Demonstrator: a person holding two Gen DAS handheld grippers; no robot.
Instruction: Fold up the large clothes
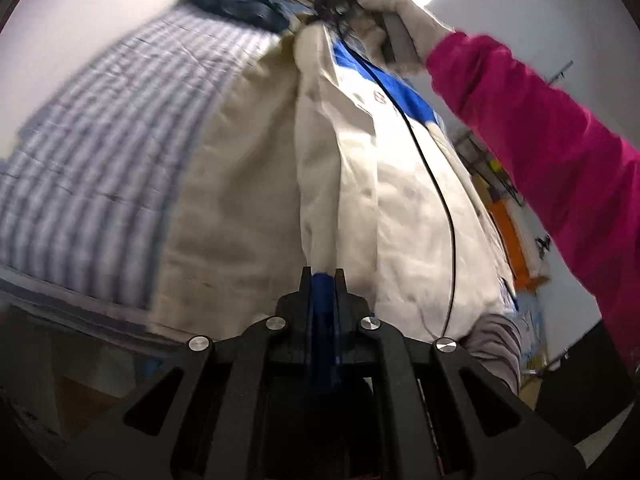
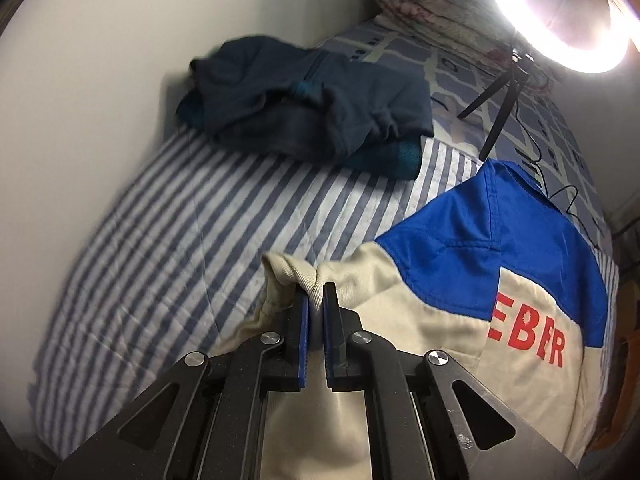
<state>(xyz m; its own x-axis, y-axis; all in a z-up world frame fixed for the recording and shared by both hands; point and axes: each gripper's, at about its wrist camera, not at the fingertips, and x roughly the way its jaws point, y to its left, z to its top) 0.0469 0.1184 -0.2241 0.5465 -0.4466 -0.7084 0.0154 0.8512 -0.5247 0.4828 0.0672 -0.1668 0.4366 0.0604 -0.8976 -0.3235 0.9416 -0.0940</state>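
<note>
Two grippers, left gripper (image 1: pixel 323 276) and right gripper (image 2: pixel 314 304), jaws pinched tight on cream jacket (image 2: pixel 400 328). Held up over striped bed (image 2: pixel 160 248). Big, soft, floppy, likely a bit heavy. Best grabbed at thick seams and corners.

The bed (image 2: pixel 160 240) wears a blue-and-white striped cover. At eleven o'clock lies a folded dark blue garment (image 2: pixel 312 116); at one o'clock a small tripod (image 2: pixel 496 100) stands before a rolled quilt (image 2: pixel 432 4).

Matt woven cloth jacket (image 2: pixel 420 320), seemingly quilted striped bedcover (image 2: pixel 180 248)
</note>
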